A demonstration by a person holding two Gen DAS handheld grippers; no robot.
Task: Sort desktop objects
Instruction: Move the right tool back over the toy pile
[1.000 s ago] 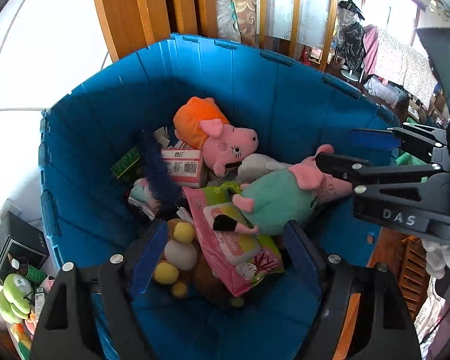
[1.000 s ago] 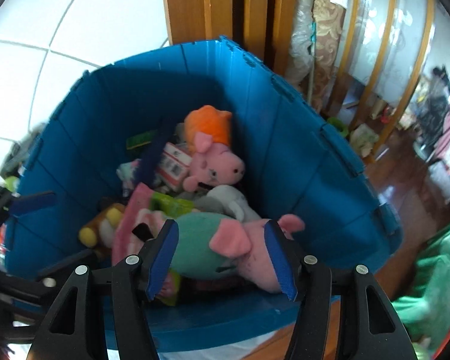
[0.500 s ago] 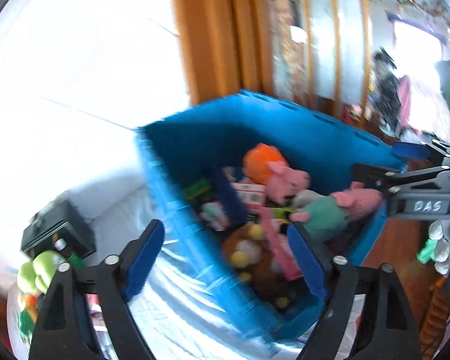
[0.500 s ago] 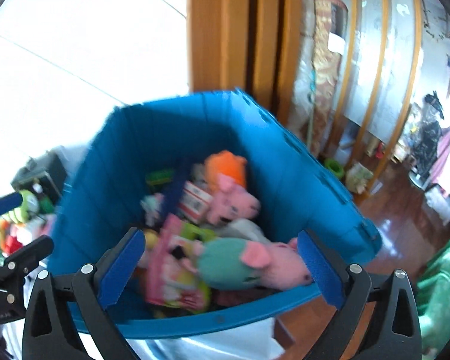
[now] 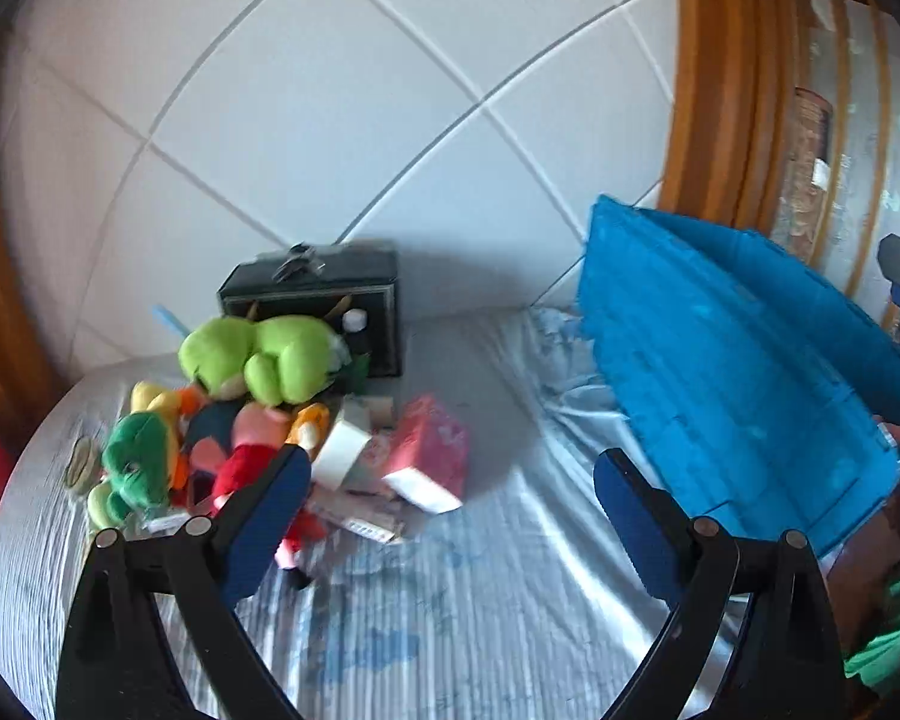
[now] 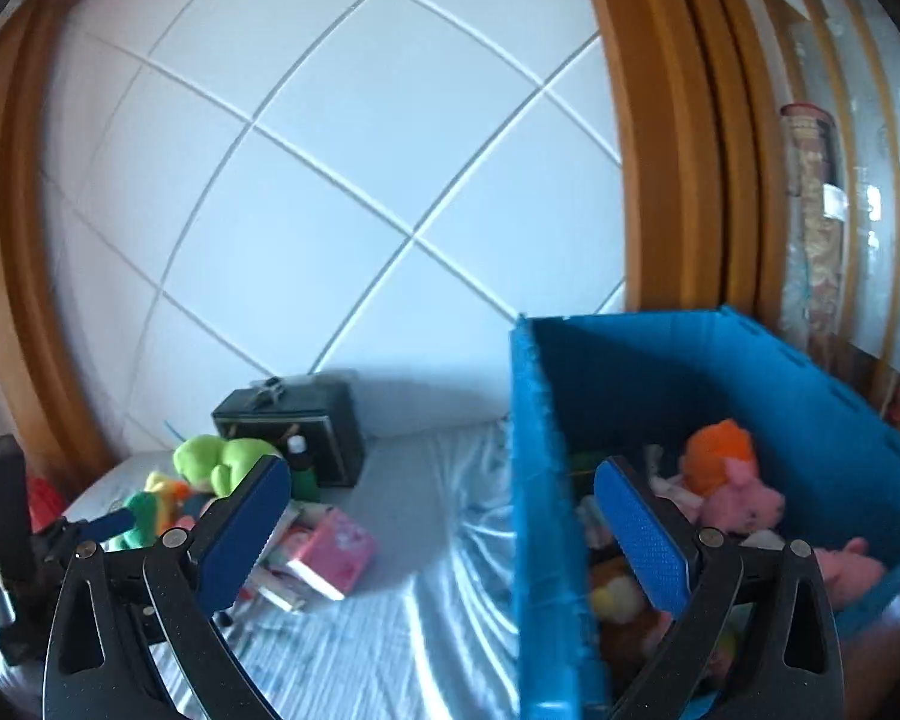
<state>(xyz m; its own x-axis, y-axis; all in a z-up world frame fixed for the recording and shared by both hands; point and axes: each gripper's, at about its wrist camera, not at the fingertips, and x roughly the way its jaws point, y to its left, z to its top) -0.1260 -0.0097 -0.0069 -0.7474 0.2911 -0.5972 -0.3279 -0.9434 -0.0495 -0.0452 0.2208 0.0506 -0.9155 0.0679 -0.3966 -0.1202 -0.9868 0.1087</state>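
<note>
A heap of soft toys and small boxes lies on the desk, which wears a pale striped cloth. A lime-green plush tops the heap, with a darker green plush at its 7 o'clock and a pink box at its 4 o'clock, just beside a white carton. A black case stands against the tiled wall at 12 o'clock from the heap, touching the lime plush.

The blue bin sits well apart at 3 o'clock from the heap. Inside it, an orange-haired pink pig rests near the far wall, with another pink plush at its 4 o'clock.

The left gripper hangs over the cloth between heap and bin; its jaws have just been opening and stand wide apart with nothing between them. The right gripper hangs at the bin's near corner, jaws spread just as wide, empty.
</note>
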